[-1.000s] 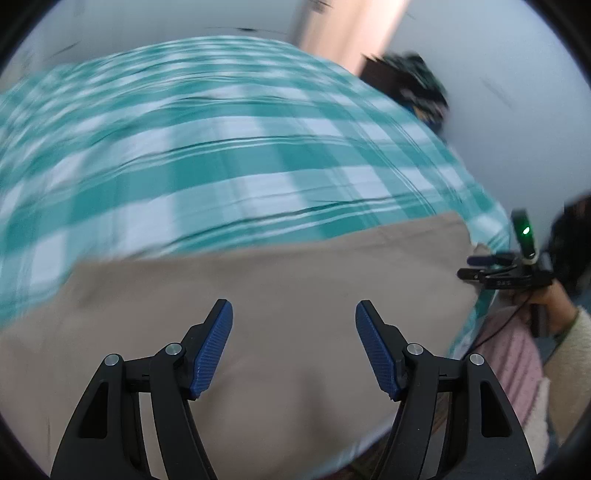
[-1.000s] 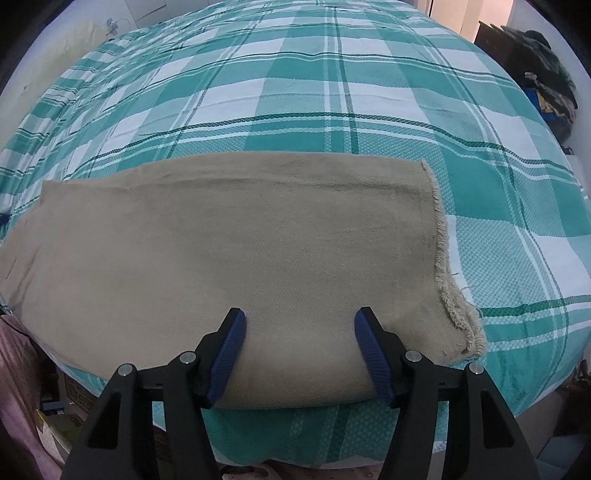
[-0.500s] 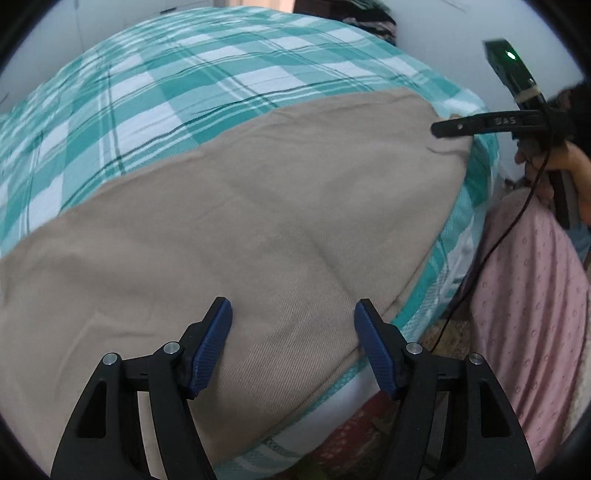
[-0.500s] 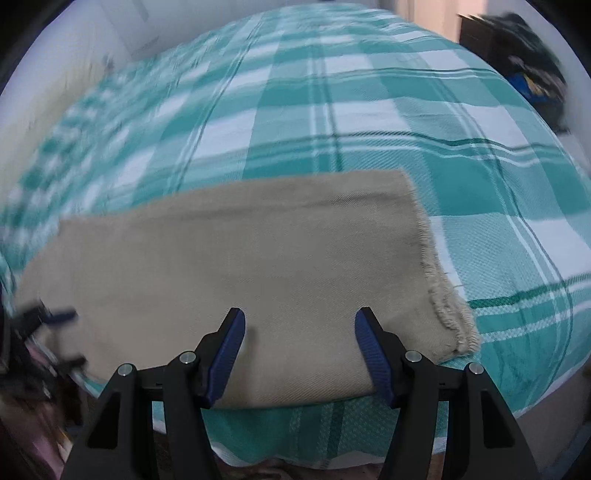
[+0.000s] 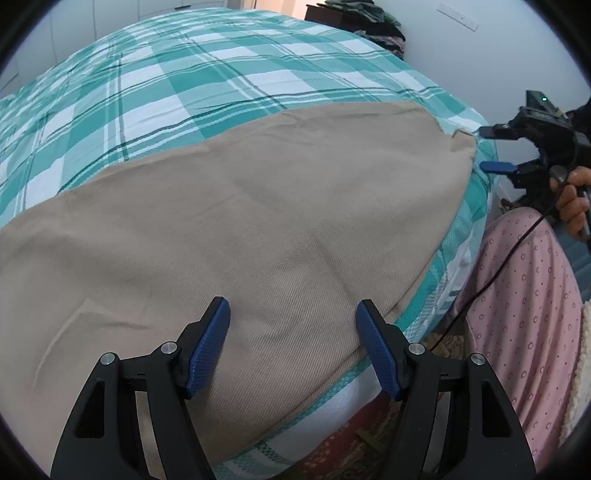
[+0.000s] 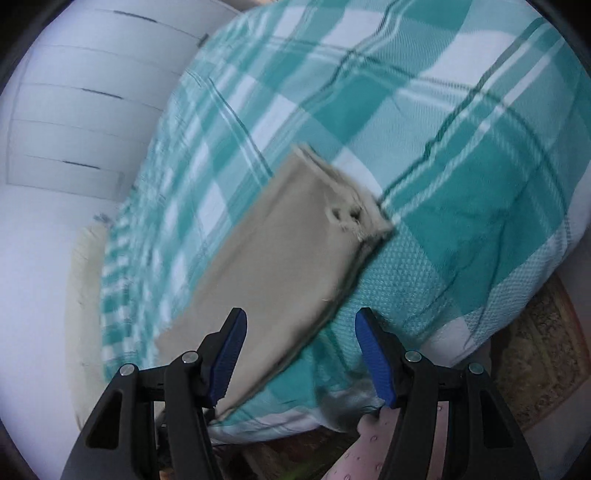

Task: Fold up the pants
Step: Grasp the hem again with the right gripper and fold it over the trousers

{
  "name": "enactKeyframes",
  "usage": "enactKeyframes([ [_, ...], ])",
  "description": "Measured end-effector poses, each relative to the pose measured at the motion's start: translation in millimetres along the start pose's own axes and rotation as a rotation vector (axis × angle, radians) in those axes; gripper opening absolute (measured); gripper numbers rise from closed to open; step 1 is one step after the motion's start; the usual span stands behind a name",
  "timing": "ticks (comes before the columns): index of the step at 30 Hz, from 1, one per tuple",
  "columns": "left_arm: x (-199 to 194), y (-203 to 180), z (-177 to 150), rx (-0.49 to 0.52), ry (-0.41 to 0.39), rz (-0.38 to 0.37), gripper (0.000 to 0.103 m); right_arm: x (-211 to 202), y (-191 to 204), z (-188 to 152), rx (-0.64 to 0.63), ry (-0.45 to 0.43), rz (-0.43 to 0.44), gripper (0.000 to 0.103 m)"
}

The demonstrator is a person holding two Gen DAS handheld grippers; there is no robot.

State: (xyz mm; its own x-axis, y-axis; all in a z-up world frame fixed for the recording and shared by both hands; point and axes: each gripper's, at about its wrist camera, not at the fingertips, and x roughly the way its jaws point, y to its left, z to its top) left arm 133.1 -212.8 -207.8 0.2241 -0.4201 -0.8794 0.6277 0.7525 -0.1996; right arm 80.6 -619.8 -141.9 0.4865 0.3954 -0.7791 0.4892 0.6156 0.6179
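Tan pants (image 5: 258,229) lie flat along the near edge of a bed with a teal and white checked cover (image 5: 229,74). My left gripper (image 5: 293,343) hovers open over the near edge of the pants, nothing between its blue pads. In the left wrist view my right gripper (image 5: 491,149) stands open at the far right, just beyond the frayed leg end. The right wrist view is blurred: the pants (image 6: 280,266) run away from the camera, their frayed hem (image 6: 351,206) farthest off. There the right gripper (image 6: 299,350) is open above the pants' near edge.
The bed's edge (image 5: 436,295) drops off close on the right. A person's leg in pink dotted fabric (image 5: 524,302) stands beside it, and a hand (image 5: 572,199) holds the right gripper's handle. A patterned rug (image 6: 543,339) lies below. Dark clothes (image 5: 369,18) are piled behind the bed.
The left gripper dropped closer to the pants' near edge, then held still. The right gripper rolled and swung around to the hem end; its view now looks along the pants.
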Motion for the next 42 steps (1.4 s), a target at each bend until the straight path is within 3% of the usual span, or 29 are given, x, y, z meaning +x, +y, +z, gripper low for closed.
enactKeyframes([
  [4,0.2,-0.9,-0.3,0.002,-0.002,0.007,0.072,16.1,-2.6,12.4,0.015,-0.043,0.016,0.055],
  [6,1.1,-2.2,-0.9,0.003,-0.005,0.017,0.072,29.2,-4.5,18.1,0.017,-0.031,-0.02,0.039],
  [7,2.0,-3.1,-1.5,0.004,-0.007,0.022,0.073,36.7,-6.1,19.9,0.009,-0.013,-0.051,0.012],
  [8,2.3,-4.1,-2.5,0.007,-0.01,0.027,0.073,40.7,-7.4,21.8,0.001,-0.005,-0.086,0.007],
  [11,-3.6,-5.8,-1.9,0.01,-0.006,0.037,0.075,30.9,3.8,17.9,-0.047,-0.057,-0.096,0.007],
  [14,-34.3,13.5,-2.6,-0.081,-0.023,-0.04,0.076,-2.9,49.5,1.5,-0.244,-0.17,-0.132,0.007],
  [16,-64.7,41.7,-9.7,-0.171,-0.083,-0.077,0.081,-28.9,93.9,-14.4,-0.395,-0.242,-0.131,0.007],
  [21,-137.0,127.4,-37.8,-0.371,-0.216,0.009,0.081,-68.6,223.8,-77.5,-0.78,-0.346,-0.065,0.007],
  [25,-194.3,191.5,-76.9,-0.541,-0.33,0.112,0.081,-58.9,327.4,-161.1,-1.074,-0.294,0.107,0.007],
  [27,-216.8,217.7,-99.4,-0.62,-0.376,0.16,0.081,-36.2,361.5,-205.4,-1.153,-0.176,0.215,0.012],
  [28,-226.7,229.5,-111.0,-0.658,-0.396,0.184,0.081,-24.2,371.0,-220.2,-1.163,-0.116,0.264,0.022],
  [29,-236.4,241.5,-123.7,-0.699,-0.412,0.206,0.081,-12.3,378.9,-233.2,-1.165,-0.045,0.327,0.04],
  [30,-245.2,251.2,-135.9,-0.737,-0.425,0.225,0.081,0.0,384.9,-248.1,-1.165,0.03,0.398,0.046],
  [32,-257.5,263.0,-154.9,-0.788,-0.448,0.251,0.081,6.7,383.6,-258.3,-1.187,0.05,0.422,0.047],
  [35,-267.3,268.5,-174.2,-0.816,-0.469,0.29,0.081,15.6,362.0,-239.2,-1.169,-0.012,0.33,0.046],
  [37,-263.7,268.1,-173.7,-0.807,-0.463,0.293,0.081,30.2,335.4,-211.1,-1.109,-0.033,0.218,0.043],
  [40,-242.5,257.1,-151.4,-0.754,-0.43,0.245,0.081,67.8,306.4,-190.7,-1.068,-0.012,0.109,0.037],
  [42,-224.6,239.6,-129.5,-0.691,-0.412,0.198,0.082,97.2,289.6,-193.7,-1.065,0.025,0.091,0.036],
])
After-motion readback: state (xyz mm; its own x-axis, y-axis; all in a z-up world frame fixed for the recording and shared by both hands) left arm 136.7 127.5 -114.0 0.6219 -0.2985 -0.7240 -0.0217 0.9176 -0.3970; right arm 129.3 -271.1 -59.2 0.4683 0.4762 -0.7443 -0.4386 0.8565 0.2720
